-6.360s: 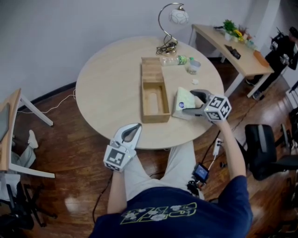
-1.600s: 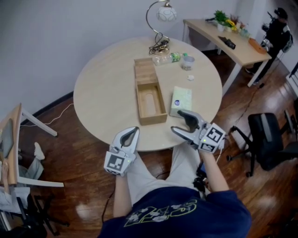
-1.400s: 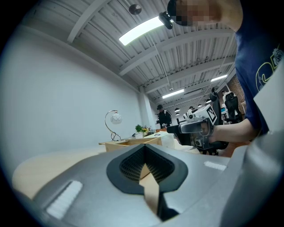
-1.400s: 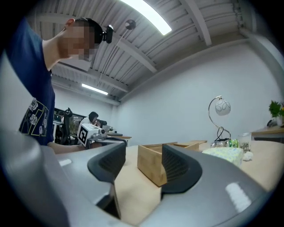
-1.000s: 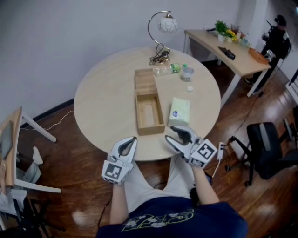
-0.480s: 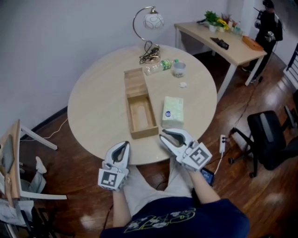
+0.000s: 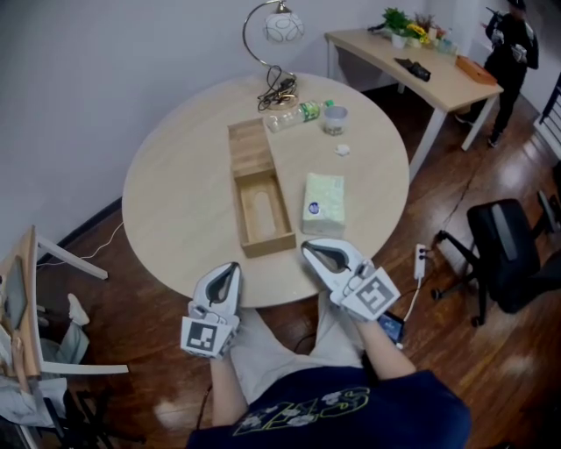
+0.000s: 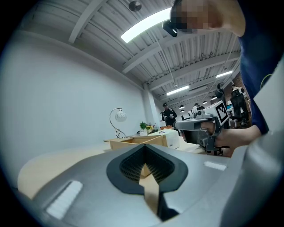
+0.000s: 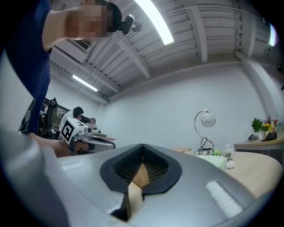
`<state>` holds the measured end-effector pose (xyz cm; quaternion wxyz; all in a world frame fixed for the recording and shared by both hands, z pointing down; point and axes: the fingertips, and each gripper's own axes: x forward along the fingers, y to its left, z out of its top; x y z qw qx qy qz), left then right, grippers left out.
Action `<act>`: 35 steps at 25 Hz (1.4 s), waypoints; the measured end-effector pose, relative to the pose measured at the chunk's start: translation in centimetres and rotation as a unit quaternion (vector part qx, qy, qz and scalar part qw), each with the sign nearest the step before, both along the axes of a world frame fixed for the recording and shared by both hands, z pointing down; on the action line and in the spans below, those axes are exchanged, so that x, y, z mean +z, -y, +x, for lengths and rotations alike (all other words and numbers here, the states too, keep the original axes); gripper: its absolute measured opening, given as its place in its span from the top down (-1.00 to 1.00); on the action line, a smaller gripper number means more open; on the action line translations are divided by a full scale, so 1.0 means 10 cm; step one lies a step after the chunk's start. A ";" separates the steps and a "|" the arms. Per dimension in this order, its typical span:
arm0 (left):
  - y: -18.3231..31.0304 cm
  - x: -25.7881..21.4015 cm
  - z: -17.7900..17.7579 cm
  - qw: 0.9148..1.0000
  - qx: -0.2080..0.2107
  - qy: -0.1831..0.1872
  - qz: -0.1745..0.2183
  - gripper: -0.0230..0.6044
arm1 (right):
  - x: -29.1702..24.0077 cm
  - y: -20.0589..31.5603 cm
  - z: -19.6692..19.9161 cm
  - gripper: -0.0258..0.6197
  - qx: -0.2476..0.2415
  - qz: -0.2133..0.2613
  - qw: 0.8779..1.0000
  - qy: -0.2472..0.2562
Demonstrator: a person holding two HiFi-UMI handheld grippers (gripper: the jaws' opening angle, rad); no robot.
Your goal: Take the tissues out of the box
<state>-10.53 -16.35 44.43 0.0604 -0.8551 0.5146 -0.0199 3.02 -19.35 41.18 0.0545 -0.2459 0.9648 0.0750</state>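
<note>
The open wooden box [image 7: 261, 197] lies in the middle of the round table [image 7: 175, 193], and its inside looks bare. A pale green tissue pack [image 7: 323, 203] lies flat on the table just right of it. My right gripper [image 7: 308, 249] hovers at the table's near edge, just short of the pack. Its jaws have just been closing and are now shut with nothing between them [image 9: 142, 147]. My left gripper [image 7: 232, 266] is shut and empty at the near edge, left of the right one. The left gripper view looks level over the tabletop at the box [image 8: 137, 141] and pack [image 8: 174, 138].
A lamp [image 7: 279, 26], a plastic bottle [image 7: 294, 114], a cup [image 7: 333, 118] and a small white scrap [image 7: 343, 149] sit at the table's far side. A desk [image 7: 421, 74] and a person [image 7: 513, 35] are at the back right. An office chair [image 7: 508, 254] stands to the right.
The right gripper has drawn back from the tissue pack to the table's near edge and its jaws have closed. The left gripper has stayed put. The head view has shifted slightly.
</note>
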 end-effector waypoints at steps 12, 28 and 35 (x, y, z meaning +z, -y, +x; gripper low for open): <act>0.01 0.01 0.00 1.000 -0.004 0.002 -0.006 0.92 | 0.03 0.01 0.00 0.92 0.002 -0.004 1.000 -0.003; 0.01 0.00 0.00 1.000 -0.011 0.006 -0.004 0.92 | 0.03 0.03 -0.01 0.92 0.005 -0.008 1.000 -0.005; 0.01 0.03 0.05 0.999 -0.013 0.035 0.000 0.92 | 0.04 0.03 -0.01 0.92 0.006 -0.011 1.000 -0.009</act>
